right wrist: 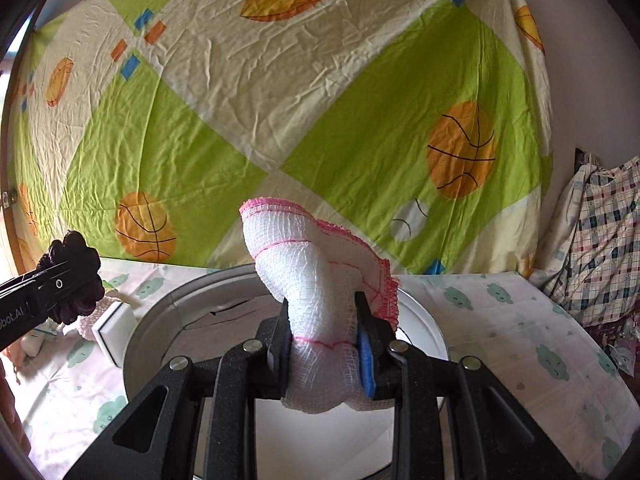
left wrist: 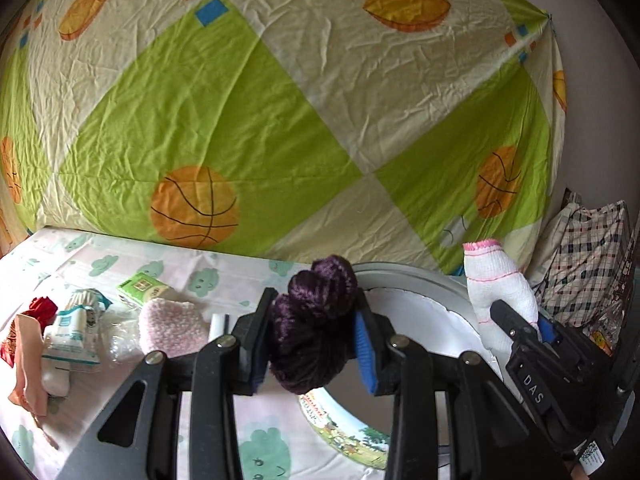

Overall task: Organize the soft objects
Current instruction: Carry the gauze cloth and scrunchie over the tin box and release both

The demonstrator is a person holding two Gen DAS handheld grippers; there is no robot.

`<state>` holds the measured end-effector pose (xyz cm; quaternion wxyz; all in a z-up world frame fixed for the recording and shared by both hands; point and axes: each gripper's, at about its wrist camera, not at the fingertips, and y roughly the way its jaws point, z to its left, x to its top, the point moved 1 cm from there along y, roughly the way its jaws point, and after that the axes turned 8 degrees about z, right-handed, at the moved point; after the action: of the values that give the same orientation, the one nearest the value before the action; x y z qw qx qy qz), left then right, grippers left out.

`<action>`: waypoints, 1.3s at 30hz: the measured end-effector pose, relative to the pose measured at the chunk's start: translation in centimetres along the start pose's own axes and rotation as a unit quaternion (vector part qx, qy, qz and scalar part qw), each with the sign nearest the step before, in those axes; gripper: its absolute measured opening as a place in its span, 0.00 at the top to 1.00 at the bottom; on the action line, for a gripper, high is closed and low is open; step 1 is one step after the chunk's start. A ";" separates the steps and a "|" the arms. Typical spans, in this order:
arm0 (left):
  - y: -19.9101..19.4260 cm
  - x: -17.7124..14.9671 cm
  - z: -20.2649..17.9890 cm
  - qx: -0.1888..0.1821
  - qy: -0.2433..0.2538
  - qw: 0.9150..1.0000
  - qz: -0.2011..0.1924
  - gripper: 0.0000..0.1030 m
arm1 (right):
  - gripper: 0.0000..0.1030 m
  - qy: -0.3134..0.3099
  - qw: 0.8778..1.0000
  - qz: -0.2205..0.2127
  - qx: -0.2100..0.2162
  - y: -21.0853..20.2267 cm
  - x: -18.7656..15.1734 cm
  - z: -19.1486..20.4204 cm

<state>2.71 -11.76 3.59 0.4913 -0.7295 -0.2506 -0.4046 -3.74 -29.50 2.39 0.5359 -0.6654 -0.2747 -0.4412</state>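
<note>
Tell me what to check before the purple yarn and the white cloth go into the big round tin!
1. Left gripper pinches the purple yarn firmly: ok.
2. Right gripper pinches the white cloth firmly: ok.
3. Round tin sits below the cloth: ok.
4. Tin has room inside: ok, its white bottom shows bare.
5. Yarn is right above the tin: cannot tell, it hangs near the rim.
6. Pink fluffy thing and tissue pack still wait on the bed: not ok yet.
</note>
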 end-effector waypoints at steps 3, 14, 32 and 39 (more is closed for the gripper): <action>1.2 0.0 -1.6 -0.006 0.008 1.000 0.009 0.66 | 0.73 0.001 1.000 0.007 -0.013 0.8 -0.1 -1.0; 4.9 -0.9 -5.0 -0.012 0.029 0.998 0.046 0.66 | 0.72 0.024 0.998 0.058 -0.022 3.6 -0.5 -3.3; 6.9 -1.8 -4.7 0.022 0.040 0.996 0.074 0.66 | 0.72 0.009 0.996 0.085 -0.016 4.8 -0.8 -2.7; 7.1 -2.0 -4.4 0.037 0.040 0.996 0.077 0.62 | 0.61 0.005 0.995 0.094 -0.009 5.0 -0.9 -2.3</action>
<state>5.52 -18.49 -0.85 0.5574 -0.7111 -0.1885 -0.3848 -0.62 -32.93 -0.72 0.5708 -0.6906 -0.2041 -0.3944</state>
